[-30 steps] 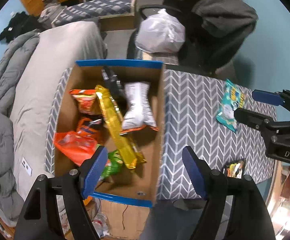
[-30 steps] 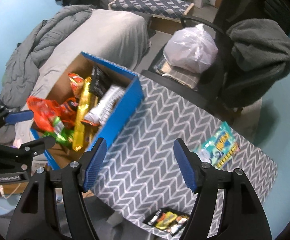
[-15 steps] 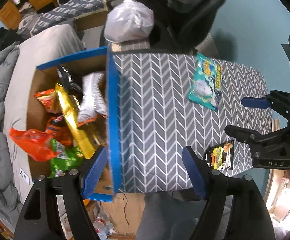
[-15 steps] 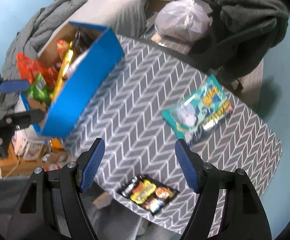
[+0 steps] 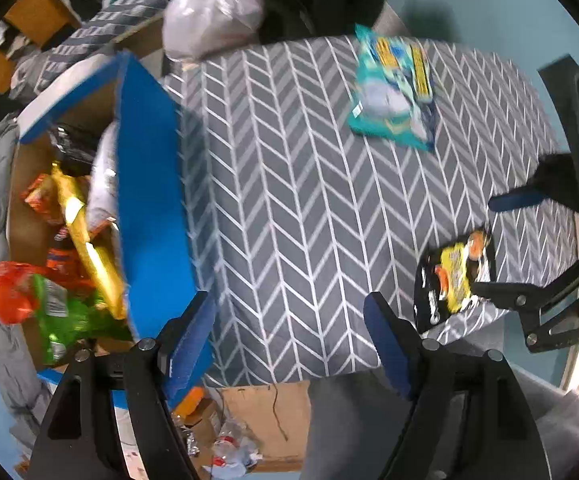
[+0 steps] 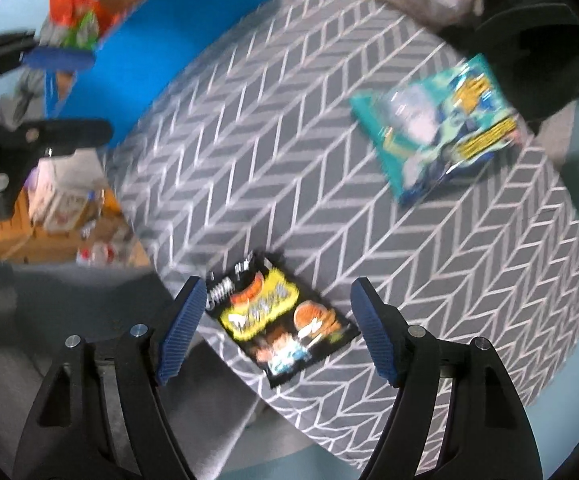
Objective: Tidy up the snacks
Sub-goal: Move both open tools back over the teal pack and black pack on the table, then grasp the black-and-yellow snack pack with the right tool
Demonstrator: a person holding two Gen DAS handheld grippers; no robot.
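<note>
The right claw [image 6: 275, 326], released, straddles the black snack packet [image 6: 279, 322], probably to grasp it; the left claw [image 5: 289, 324] hangs released above the counter [image 5: 297, 184].

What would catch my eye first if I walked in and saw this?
Probably the blue cardboard box crammed with bright snack bags at the left end of the grey herringbone table. Next, two loose packets on that table: a teal one at the far side and a black-and-yellow one at the near edge. The open right gripper hangs just over the black-and-yellow packet.
</note>
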